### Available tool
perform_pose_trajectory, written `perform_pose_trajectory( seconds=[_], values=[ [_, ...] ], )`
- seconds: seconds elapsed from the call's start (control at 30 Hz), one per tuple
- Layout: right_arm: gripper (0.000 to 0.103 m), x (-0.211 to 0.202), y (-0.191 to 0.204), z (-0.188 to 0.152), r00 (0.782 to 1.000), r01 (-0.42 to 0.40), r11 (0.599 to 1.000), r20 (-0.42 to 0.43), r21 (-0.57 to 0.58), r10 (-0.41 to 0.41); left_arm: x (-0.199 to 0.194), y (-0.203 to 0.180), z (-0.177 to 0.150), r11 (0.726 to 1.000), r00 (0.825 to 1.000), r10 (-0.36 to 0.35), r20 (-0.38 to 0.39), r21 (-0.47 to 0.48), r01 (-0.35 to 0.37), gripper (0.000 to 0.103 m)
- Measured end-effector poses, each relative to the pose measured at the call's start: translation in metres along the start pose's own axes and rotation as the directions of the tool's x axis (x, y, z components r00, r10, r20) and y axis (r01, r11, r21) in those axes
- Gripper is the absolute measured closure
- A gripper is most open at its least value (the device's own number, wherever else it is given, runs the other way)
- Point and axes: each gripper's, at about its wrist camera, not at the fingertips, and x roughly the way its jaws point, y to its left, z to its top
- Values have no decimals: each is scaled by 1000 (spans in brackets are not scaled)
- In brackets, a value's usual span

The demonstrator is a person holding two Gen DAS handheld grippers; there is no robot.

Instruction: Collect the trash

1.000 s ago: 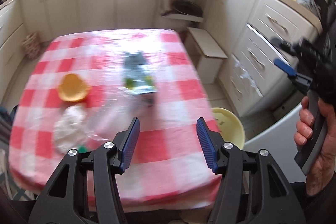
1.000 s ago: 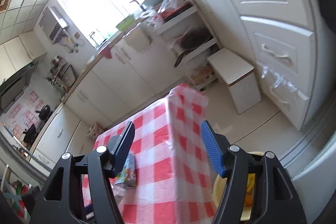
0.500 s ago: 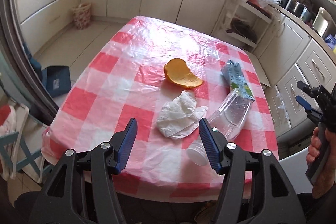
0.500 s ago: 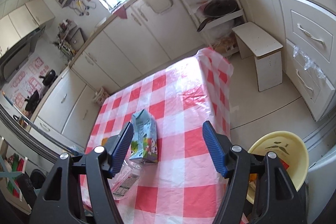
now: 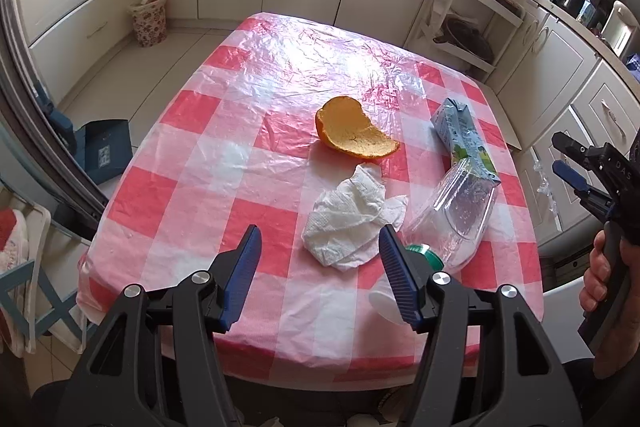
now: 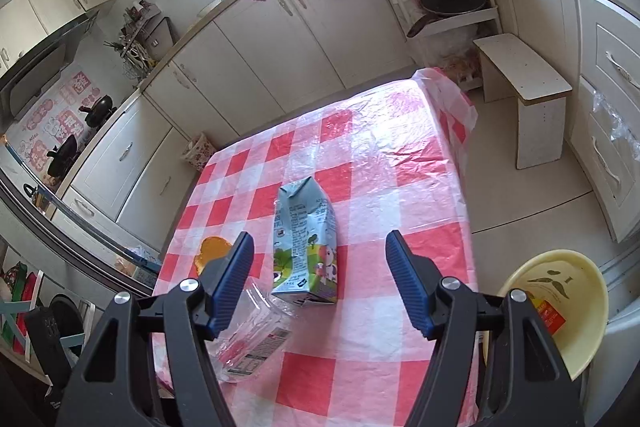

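Both your views have swung down onto the surface (image 5: 224, 155) since a second ago. Your left gripper (image 5: 320, 269), fingers open and empty, has the crumpled tissue (image 5: 352, 223) just ahead, nearest. Your right gripper (image 6: 320, 279), likewise open, faces the carton (image 6: 304, 243), its long axis running away from you.
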Motion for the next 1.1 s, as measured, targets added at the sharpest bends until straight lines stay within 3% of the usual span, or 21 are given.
perform_pose_trajectory(
  seconds=[0.33, 0.9, 1.1],
  values=[
    [37, 4, 9, 3, 1000, -31, 1000, 0, -3, 31, 38, -16, 6, 997, 996, 45, -76, 62, -40, 45],
    [37, 21, 35, 7, 996, -88, 995, -25, -41, 87, 66, -10, 9, 999, 993, 34, -113, -2, -34, 45],
    [37, 34, 52, 7, 992, -114, 990, -54, -84, 110, 76, -11, 8, 999, 992, 34, -121, 8, -33, 56]
  ],
)
